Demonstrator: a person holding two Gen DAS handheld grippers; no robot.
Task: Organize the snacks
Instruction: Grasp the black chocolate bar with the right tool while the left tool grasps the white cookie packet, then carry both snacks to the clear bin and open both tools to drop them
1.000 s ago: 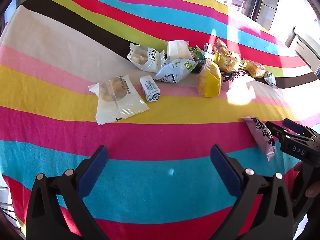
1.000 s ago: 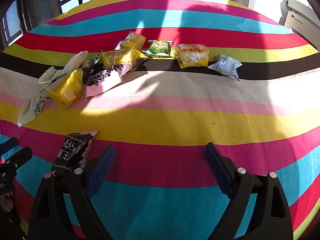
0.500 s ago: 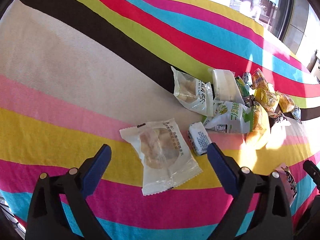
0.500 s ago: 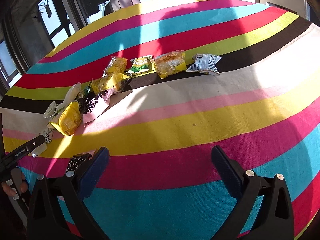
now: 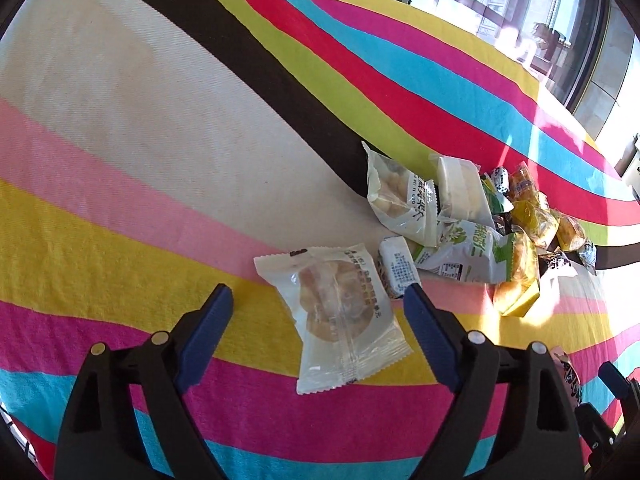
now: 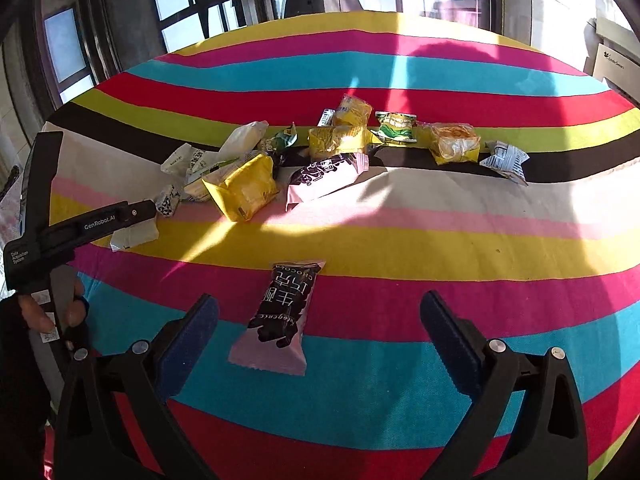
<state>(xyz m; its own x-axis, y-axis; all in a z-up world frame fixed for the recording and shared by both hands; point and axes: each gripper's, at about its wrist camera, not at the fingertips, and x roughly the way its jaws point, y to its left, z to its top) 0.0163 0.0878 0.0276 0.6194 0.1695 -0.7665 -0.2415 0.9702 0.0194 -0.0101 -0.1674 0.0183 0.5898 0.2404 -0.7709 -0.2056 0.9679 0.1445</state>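
A clear white pastry packet (image 5: 340,312) lies flat on the striped cloth, right between the fingers of my open left gripper (image 5: 318,312). A small white candy packet (image 5: 398,268) lies beside its right finger. A pink and black chocolate packet (image 6: 280,316) lies in front of my open right gripper (image 6: 320,320), between its fingers. A pile of snacks (image 6: 336,148) sits further back; in the left wrist view the pile (image 5: 472,224) lies to the right. The left gripper's body (image 6: 80,226) shows at the left of the right wrist view, over the pastry packet (image 6: 134,236).
The table has a striped cloth (image 6: 400,240). A yellow packet (image 6: 242,186) and a second pink packet (image 6: 324,178) lie at the pile's near side. Windows (image 6: 200,8) stand behind the table. A white box (image 6: 616,64) sits at the far right.
My left gripper has moved forward and left until its fingers straddle the pastry packet. My right gripper has turned left, bringing the chocolate packet between its fingers.
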